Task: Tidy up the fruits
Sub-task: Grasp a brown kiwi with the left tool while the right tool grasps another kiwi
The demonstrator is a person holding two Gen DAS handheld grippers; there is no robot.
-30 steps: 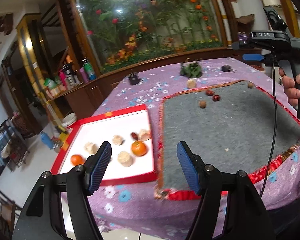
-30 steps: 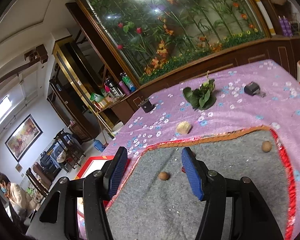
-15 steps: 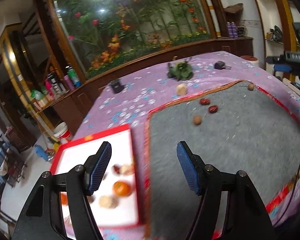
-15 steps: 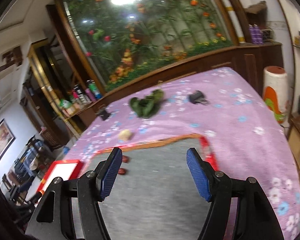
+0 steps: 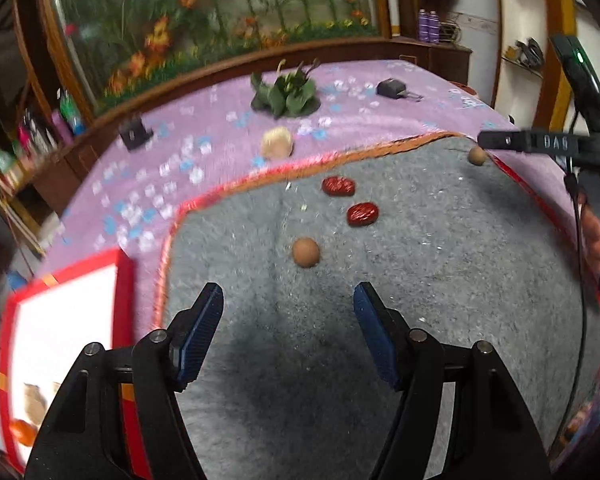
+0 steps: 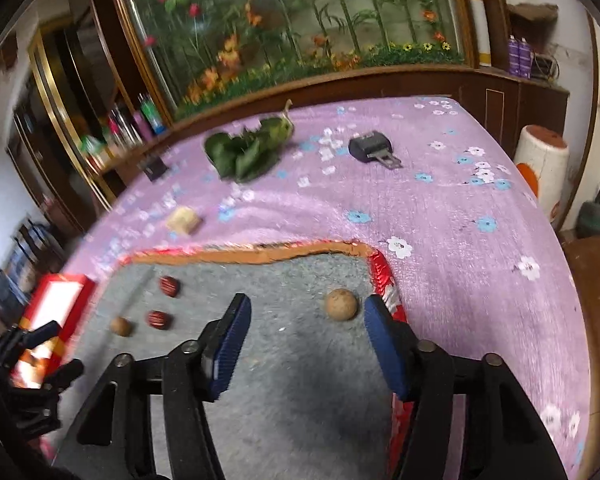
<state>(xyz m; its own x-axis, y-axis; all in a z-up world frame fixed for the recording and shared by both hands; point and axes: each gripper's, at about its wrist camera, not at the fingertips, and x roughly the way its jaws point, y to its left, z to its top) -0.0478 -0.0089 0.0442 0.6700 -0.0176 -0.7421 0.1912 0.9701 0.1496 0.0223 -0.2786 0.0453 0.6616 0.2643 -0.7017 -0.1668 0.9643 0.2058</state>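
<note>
My left gripper (image 5: pixel 288 308) is open and empty above the grey mat (image 5: pixel 380 300). Just ahead of it lies a round brown fruit (image 5: pixel 306 252), then two red dates (image 5: pixel 363 214) (image 5: pixel 338 186). Another brown fruit (image 5: pixel 477 156) sits at the mat's far right corner. My right gripper (image 6: pixel 306 312) is open and empty; that corner fruit (image 6: pixel 341 304) lies just ahead, near its right finger (image 6: pixel 386 340). The dates (image 6: pixel 169 286) (image 6: pixel 158 319) and the other brown fruit (image 6: pixel 121 326) lie to its left. The red-rimmed white tray (image 5: pixel 60 320) holds an orange (image 5: pixel 22 432) and pale pieces.
A pale lump (image 5: pixel 277 142), a bunch of green leaves (image 5: pixel 286 94), a dark clip (image 6: pixel 374 149) and a small black box (image 5: pixel 132 134) lie on the purple flowered cloth (image 6: pixel 460 220) beyond the mat. The table edge drops off at the right.
My left gripper has swung right from over the tray to over the mat. My right gripper has turned and come down toward the brown fruit at the mat's corner.
</note>
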